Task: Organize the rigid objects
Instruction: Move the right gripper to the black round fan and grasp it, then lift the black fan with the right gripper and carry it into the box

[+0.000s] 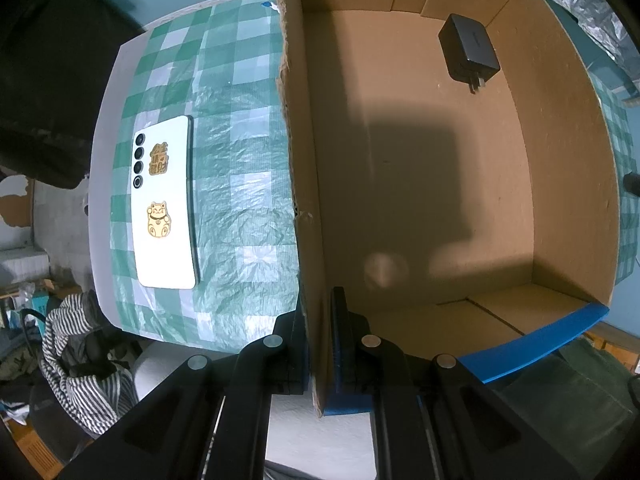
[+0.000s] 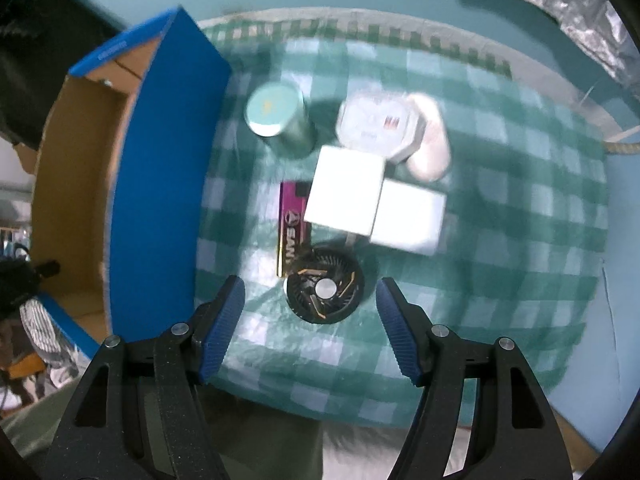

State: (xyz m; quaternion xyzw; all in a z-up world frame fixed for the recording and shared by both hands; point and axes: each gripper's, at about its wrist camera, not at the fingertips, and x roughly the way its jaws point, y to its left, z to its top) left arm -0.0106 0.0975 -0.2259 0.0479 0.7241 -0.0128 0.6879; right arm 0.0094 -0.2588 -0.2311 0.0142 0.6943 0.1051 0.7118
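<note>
My left gripper (image 1: 320, 344) pinches the cardboard box (image 1: 440, 184) wall; a black charger (image 1: 469, 50) lies inside. My right gripper (image 2: 310, 320) hangs spread above a black fan (image 2: 325, 293) on the checkered tablecloth (image 2: 500, 260), touching nothing.

**Colours and patterns on the table**

The tablecloth (image 2: 500, 264) is checked in dark green, pale green and white. The cardboard box (image 1: 568, 168) is plain brown inside and bright blue outside, with blue rim edges. A black charger (image 1: 469, 49) lies in it. The phone (image 1: 165, 204) is white, with 4 black lens rings and 2 gold stickers, 1 a cat. The fan (image 2: 325, 289) is black with gold lines and a silver hub. The flat pack (image 2: 291, 224) is magenta with white lettering. The 2 square boxes (image 2: 346, 196) are white. The can (image 2: 280, 118) is pale teal-green. The right gripper (image 2: 310, 304) has ribbed blue pads on black arms.
</note>
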